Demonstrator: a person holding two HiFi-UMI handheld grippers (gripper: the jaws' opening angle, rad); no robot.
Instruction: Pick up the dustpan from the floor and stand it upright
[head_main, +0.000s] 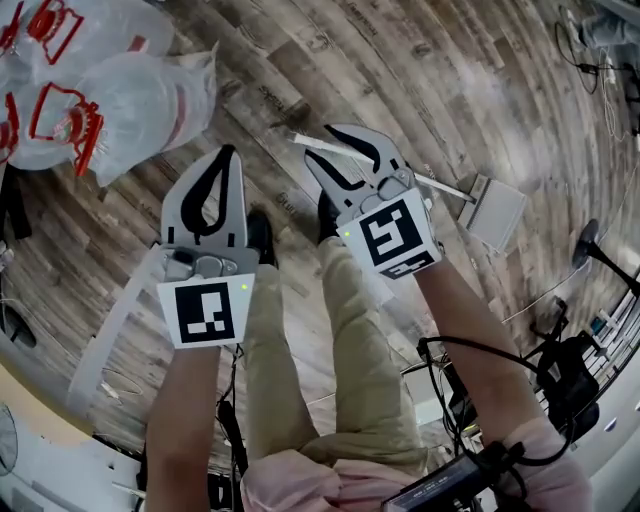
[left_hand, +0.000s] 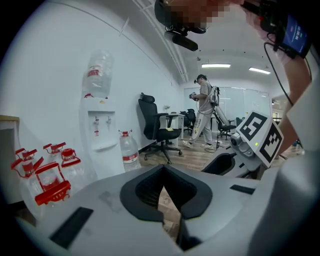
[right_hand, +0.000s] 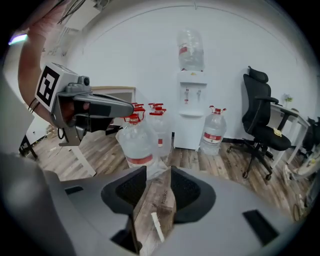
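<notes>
- Grey-brown wood-plank flooring (head_main: 300, 60) fills the head view, and the dustpan (head_main: 497, 210) is seen lying flat on it at right of centre, not upright.
- Its long white handle (head_main: 445, 187) is laid along the boards, running from the grey pan leftward and slightly upward to the frame's middle.
- The right gripper (head_main: 320, 143) is held over the handle's far end, its jaws parted to a moderate gap.
- In the right gripper view the handle (right_hand: 157, 227) is seen through the gap of the right gripper (right_hand: 157, 172). It appears to lie on the floor below rather than being clamped, though contact cannot be judged for sure.
- The left gripper (head_main: 230, 150) is held left of centre, well apart from the dustpan, with its jaw tips closed together and nothing between them. The same is shown in the left gripper view (left_hand: 162, 186).
- Two legs (head_main: 340, 340) in beige trousers and black shoes (head_main: 262, 235) are seen between and below the grippers.
- Clear water bottles (head_main: 130, 100) with red handles are grouped at the upper left. They are seen again in the right gripper view (right_hand: 137, 142).
- A white water dispenser (right_hand: 191, 112) and a black office chair (right_hand: 262, 125) are set against the white wall.
- A standing person (left_hand: 202, 112) is seen far back in the left gripper view.
</notes>
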